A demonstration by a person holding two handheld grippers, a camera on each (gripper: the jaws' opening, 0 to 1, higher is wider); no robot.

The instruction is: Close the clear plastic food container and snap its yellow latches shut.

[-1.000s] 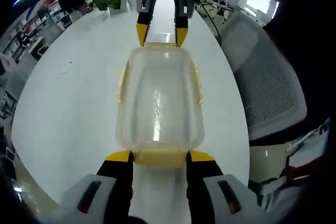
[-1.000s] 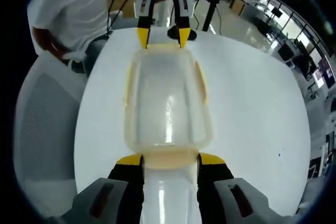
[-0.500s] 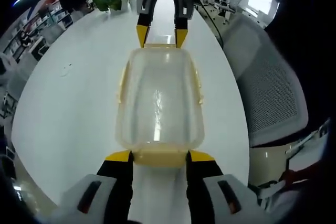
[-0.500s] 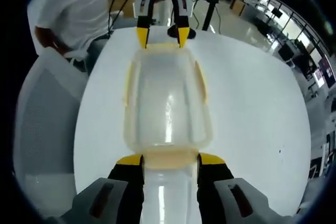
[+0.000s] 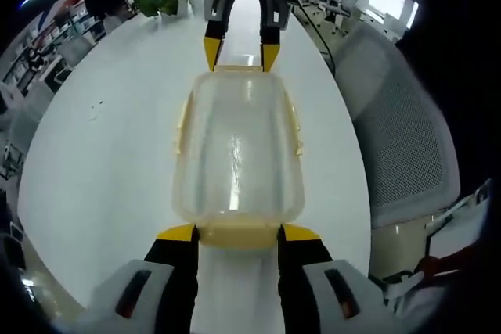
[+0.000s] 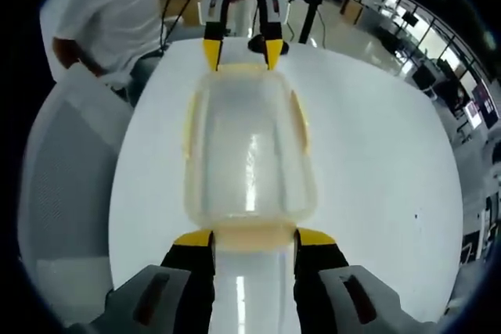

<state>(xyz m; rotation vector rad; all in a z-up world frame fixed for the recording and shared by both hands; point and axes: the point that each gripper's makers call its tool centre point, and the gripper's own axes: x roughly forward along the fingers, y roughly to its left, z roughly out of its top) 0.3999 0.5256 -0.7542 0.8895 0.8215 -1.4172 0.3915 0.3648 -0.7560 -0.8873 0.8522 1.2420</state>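
In the left gripper view, the clear container (image 5: pixel 239 150) lay on the white table (image 5: pixel 109 146), lid on. The left gripper (image 5: pixel 238 232) stood spread at its near yellow latch (image 5: pixel 239 236). In the right gripper view, the right gripper (image 6: pixel 254 236) was likewise spread at the opposite end latch (image 6: pixel 254 236).

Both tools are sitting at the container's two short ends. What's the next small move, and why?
Probably press both tools inward on the end latches. The left tool straddles the near yellow latch of the clear food container with its jaws apart, the right tool likewise at the opposite end, and the lid already sits on.
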